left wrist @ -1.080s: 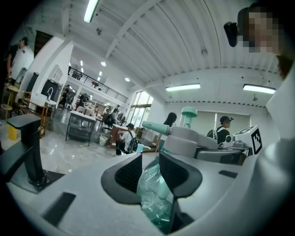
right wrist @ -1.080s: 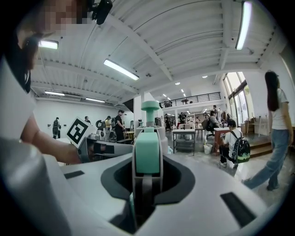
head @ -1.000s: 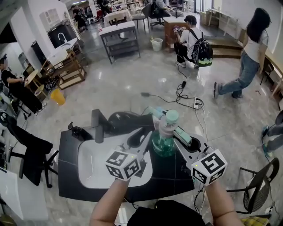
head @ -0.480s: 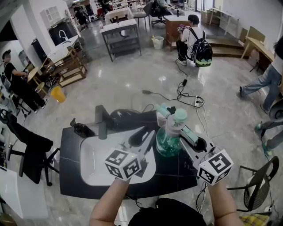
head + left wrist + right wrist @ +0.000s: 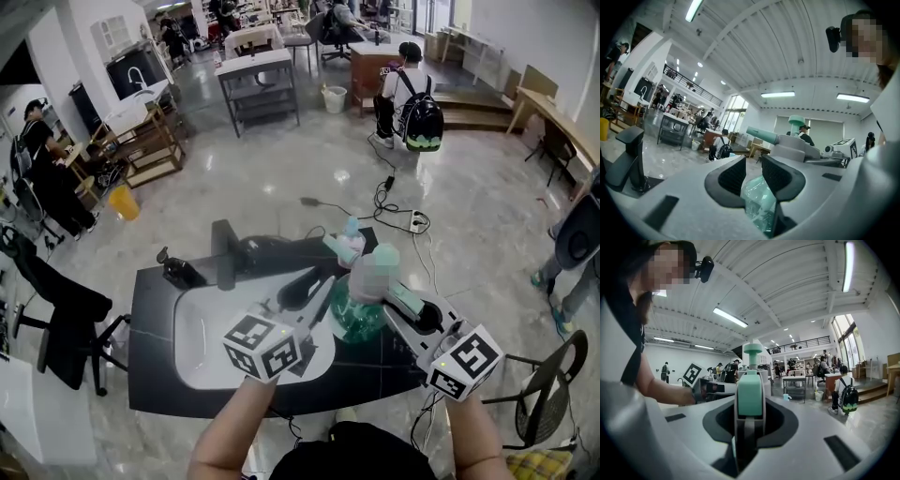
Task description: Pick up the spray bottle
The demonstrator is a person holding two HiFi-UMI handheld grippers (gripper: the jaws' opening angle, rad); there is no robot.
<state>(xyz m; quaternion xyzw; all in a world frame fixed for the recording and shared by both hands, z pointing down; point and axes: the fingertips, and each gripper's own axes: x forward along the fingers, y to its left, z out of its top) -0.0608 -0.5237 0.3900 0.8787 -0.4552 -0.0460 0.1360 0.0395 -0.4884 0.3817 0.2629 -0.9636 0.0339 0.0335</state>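
A black countertop (image 5: 155, 375) fills the lower middle of the head view; a white sink basin (image 5: 202, 328) is set into its left half, with a black faucet (image 5: 223, 253) upright at the basin's upper edge; the spray bottle (image 5: 354, 314), clear with green liquid, stands upright at frame centre, just right of the basin, between the two tools; the right gripper (image 5: 750, 405) comes in from the lower right and is clamped on the bottle's head, its dark pads (image 5: 780, 423) hugging the mint-green trigger part on both sides; the left gripper (image 5: 753, 174) comes in from the lower left against the body, its jaws close together with only a narrow gap; the green plastic shows in that gap, but whether they pinch it is unclear.
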